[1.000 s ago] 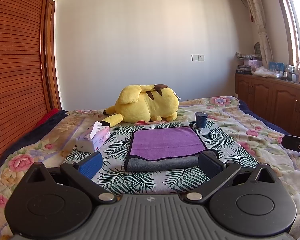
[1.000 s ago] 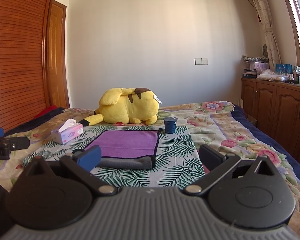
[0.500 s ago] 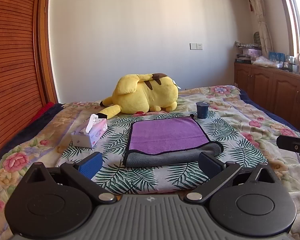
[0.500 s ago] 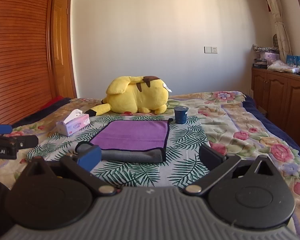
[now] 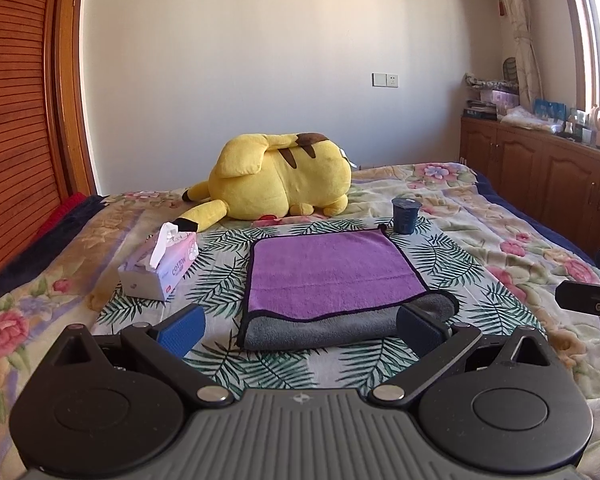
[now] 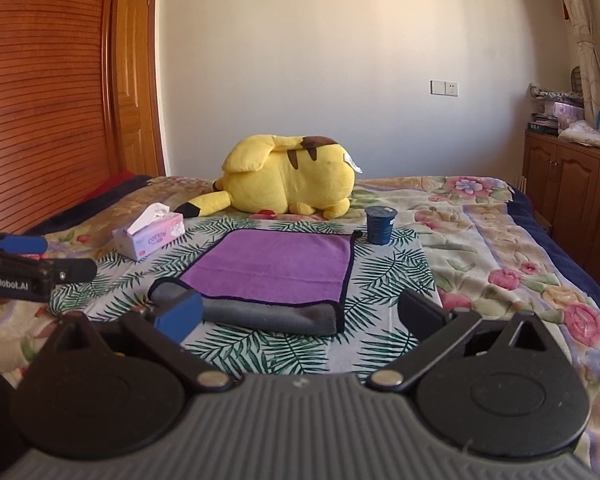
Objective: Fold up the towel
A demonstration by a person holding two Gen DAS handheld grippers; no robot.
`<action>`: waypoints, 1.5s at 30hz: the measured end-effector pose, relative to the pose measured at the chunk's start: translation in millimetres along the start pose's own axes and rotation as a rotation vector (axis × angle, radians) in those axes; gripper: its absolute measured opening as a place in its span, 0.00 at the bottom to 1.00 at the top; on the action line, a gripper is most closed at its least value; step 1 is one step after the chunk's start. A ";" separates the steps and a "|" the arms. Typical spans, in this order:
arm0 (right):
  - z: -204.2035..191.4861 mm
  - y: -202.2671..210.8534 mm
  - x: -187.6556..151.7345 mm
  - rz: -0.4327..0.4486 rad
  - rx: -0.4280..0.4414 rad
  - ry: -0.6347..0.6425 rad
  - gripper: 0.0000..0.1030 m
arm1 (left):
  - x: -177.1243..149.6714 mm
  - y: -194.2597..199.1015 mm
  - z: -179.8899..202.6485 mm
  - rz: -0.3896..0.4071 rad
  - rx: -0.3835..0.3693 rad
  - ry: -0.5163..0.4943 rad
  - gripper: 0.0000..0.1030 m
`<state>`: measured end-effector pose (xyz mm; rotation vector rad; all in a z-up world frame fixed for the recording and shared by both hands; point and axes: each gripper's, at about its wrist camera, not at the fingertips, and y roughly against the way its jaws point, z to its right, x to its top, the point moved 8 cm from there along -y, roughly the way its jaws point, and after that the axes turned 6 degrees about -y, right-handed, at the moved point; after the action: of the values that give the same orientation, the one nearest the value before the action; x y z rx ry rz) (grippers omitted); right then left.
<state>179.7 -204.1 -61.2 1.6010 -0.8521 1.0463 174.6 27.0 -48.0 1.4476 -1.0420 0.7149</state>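
Observation:
A purple towel [image 5: 328, 272] with a grey underside lies folded on the bed, its grey fold along the near edge. It also shows in the right wrist view [image 6: 276, 266]. My left gripper [image 5: 300, 326] is open and empty, held above the bed just short of the towel's near edge. My right gripper [image 6: 298, 314] is open and empty, also short of the near edge and slightly to the right. The right gripper's tip shows at the right edge of the left view [image 5: 588, 300]; the left gripper shows at the left of the right view [image 6: 32, 272].
A yellow plush toy [image 5: 280, 186] lies behind the towel. A tissue box [image 5: 160, 266] stands to the towel's left. A dark blue cup [image 5: 406, 216] stands at its far right corner. Wooden cabinets [image 5: 540, 176] line the right wall; a wooden slatted door [image 5: 16, 120] stands at the left.
Both grippers have drawn back and risen a little from the towel, so the towel sits farther ahead. Both stay open and empty. The towel has not moved.

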 end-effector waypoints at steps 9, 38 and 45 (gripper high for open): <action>6.7 -33.2 10.5 -0.033 0.003 0.003 1.00 | 14.0 -35.3 -18.1 -0.017 -0.054 -0.009 0.84; 11.4 -137.5 -4.9 -0.219 0.029 0.056 0.99 | -18.3 -167.3 -45.5 -0.208 -0.101 0.010 0.50; 11.9 -160.4 -15.9 -0.275 0.040 0.060 0.89 | -30.6 -188.8 -51.6 -0.252 -0.103 0.015 0.35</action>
<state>320.6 -174.8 -134.7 1.6571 -0.5549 0.9141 338.2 73.8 -149.4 1.4496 -0.8527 0.4830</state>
